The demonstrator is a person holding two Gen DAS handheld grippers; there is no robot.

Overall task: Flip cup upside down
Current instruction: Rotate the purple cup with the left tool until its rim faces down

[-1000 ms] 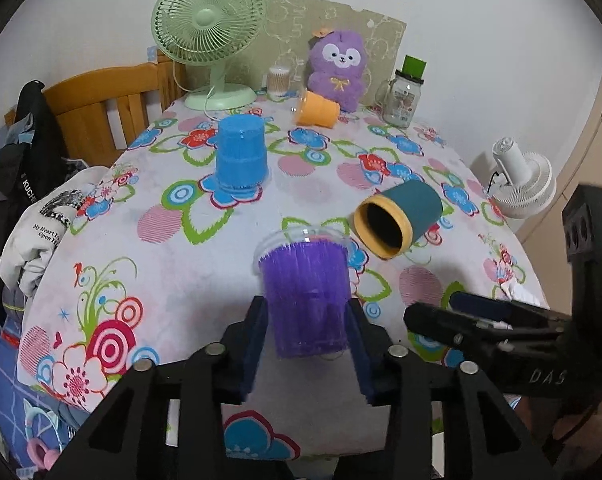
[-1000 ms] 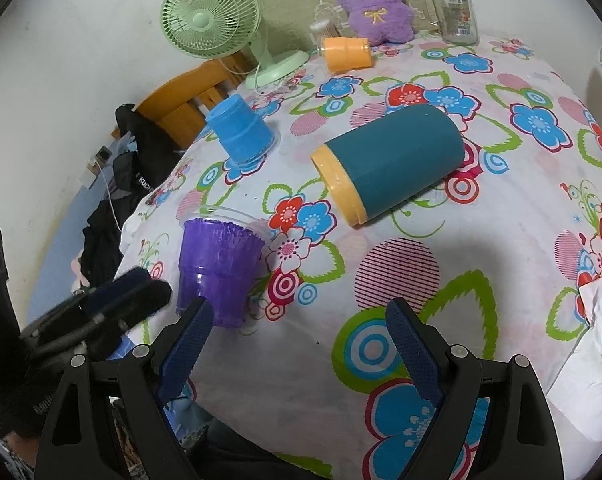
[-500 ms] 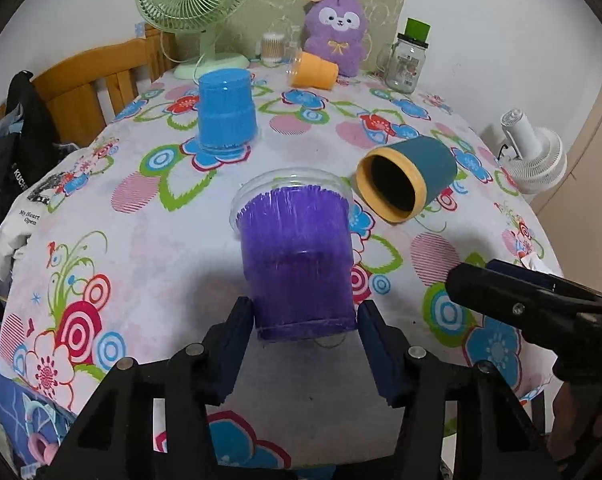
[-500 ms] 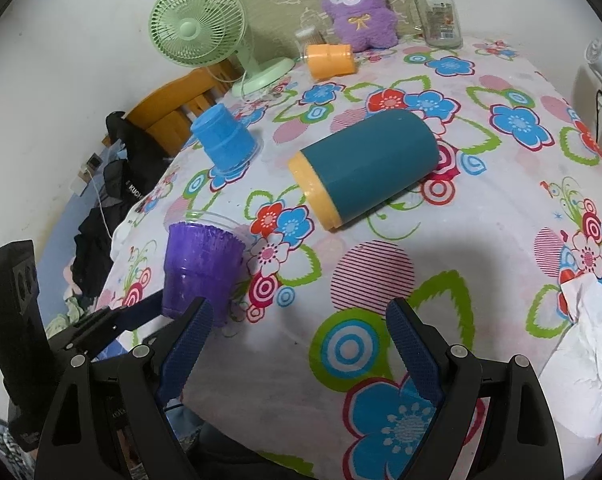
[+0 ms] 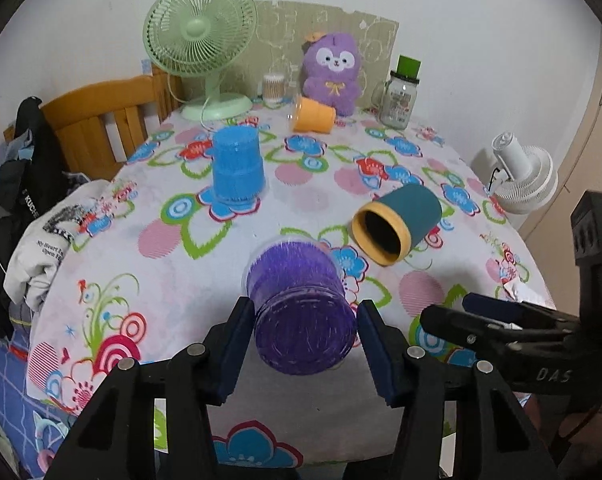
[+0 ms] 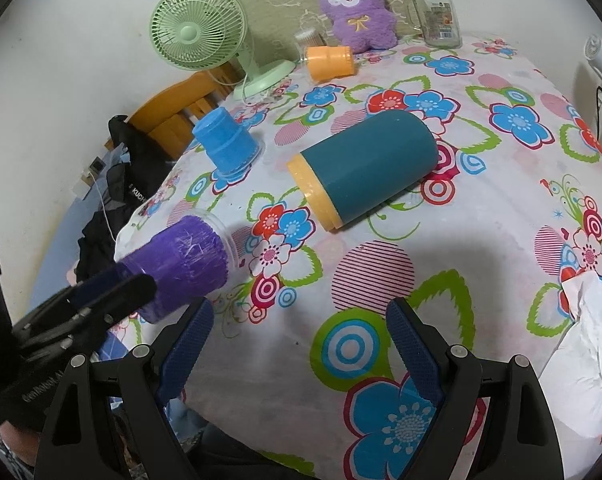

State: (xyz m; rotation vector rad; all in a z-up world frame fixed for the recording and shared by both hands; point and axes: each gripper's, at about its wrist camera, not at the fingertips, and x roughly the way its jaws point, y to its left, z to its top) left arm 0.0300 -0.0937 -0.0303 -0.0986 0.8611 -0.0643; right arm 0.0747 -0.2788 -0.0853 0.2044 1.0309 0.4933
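Left gripper (image 5: 301, 354) clamped on the purple cup (image 5: 299, 304), blue pads pressed to both sides near its base; cup tipped over, base toward the camera, clear rim pointing away and down at the tablecloth (image 5: 205, 280). In the right wrist view the same cup (image 6: 181, 264) lies near horizontal at the table's near left edge, lifted off the cloth or barely touching, cannot tell which. Right gripper (image 6: 301, 344) wide open, nothing between its fingers, hovering over the cloth just right of the cup.

Writing: "DAS" on the right gripper's body seen from the left wrist; "KUCH..." on black clothing (image 5: 33, 184) draped at the left; small print on a white garment (image 5: 49, 240) beside it, partly readable as "My Heart"; jar label unreadable.

Teal cup with yellow rim (image 5: 397, 222) lies on its side, right of the purple cup. Blue cup (image 5: 237, 168) stands inverted farther back. Orange cup (image 5: 313, 114) on its side near the purple plush toy (image 5: 333, 72). Green desk fan (image 5: 201, 44) and glass jar with green lid (image 5: 401, 96) at the far edge. Cloth is white with bright flowers. Wooden chair (image 5: 97, 120) left, white fan (image 5: 521, 176) right, plain white wall.
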